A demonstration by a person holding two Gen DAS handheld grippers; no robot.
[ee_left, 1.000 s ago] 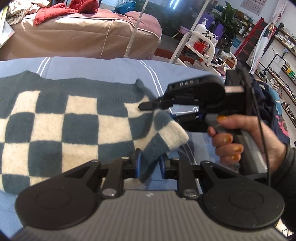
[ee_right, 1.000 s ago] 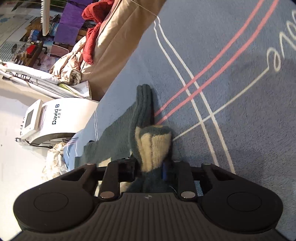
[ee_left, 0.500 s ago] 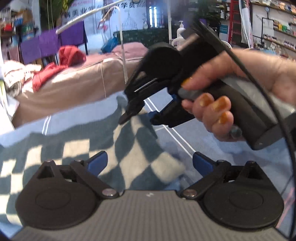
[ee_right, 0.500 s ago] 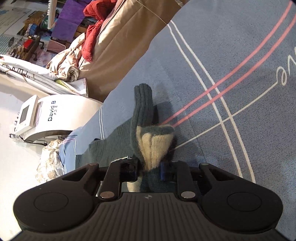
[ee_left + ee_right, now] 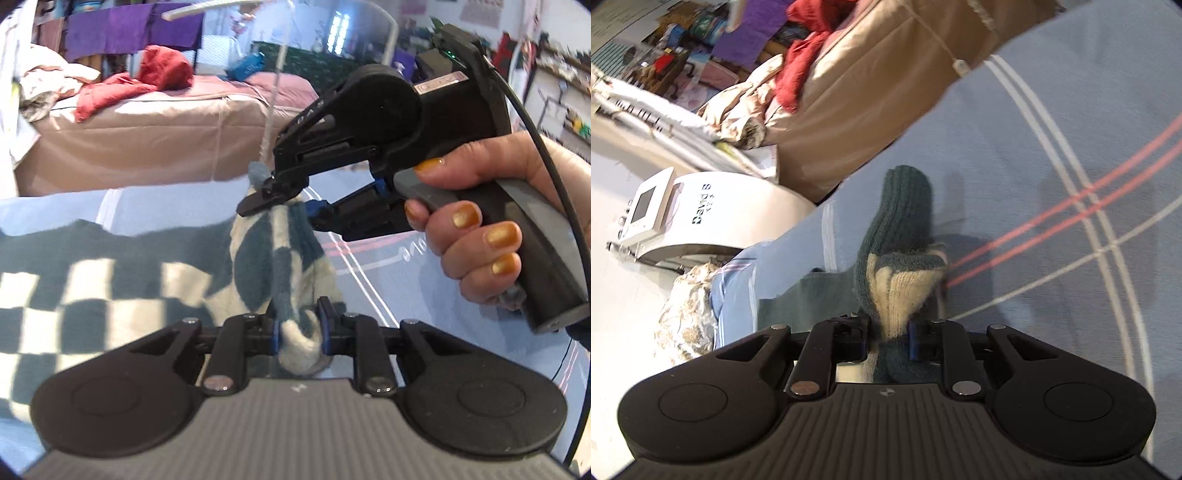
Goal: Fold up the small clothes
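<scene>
Your left hand-held gripper [image 5: 298, 330] is closed tight on a bunched end of the checkered sweater [image 5: 122, 284], the blue pads pinching a rolled cream-and-teal fold right between the fingers. Just ahead of it the knit rises in a twisted column to your right hand-held gripper [image 5: 275, 195], which is clamped on the upper end of the same fold; your right hand [image 5: 476, 229], with orange nails, wraps the grey handle to the right of the left gripper. To the left of the left gripper the rest of the sweater lies flat on the blue sheet [image 5: 155, 206].

From the right wrist, your right hand-held gripper [image 5: 888, 334] has its jaws drawn in on the sweater [image 5: 905, 236], a cream patch and a dark green ribbed part squeezed between them, with the ribbed edge standing up just beyond the tips. The blue sheet [image 5: 1015, 177], with white and red lines, spreads ahead and to the right of the gripper.

Farther out, beyond the sheet's edge, stands a bed with a tan cover [image 5: 147, 136]; a red garment [image 5: 147, 77] lies heaped on it. Left of the right gripper, well apart, a white machine with a small screen [image 5: 701, 218] sits on the floor, and crumpled pale bedding [image 5: 738, 110] rests against the tan cover.
</scene>
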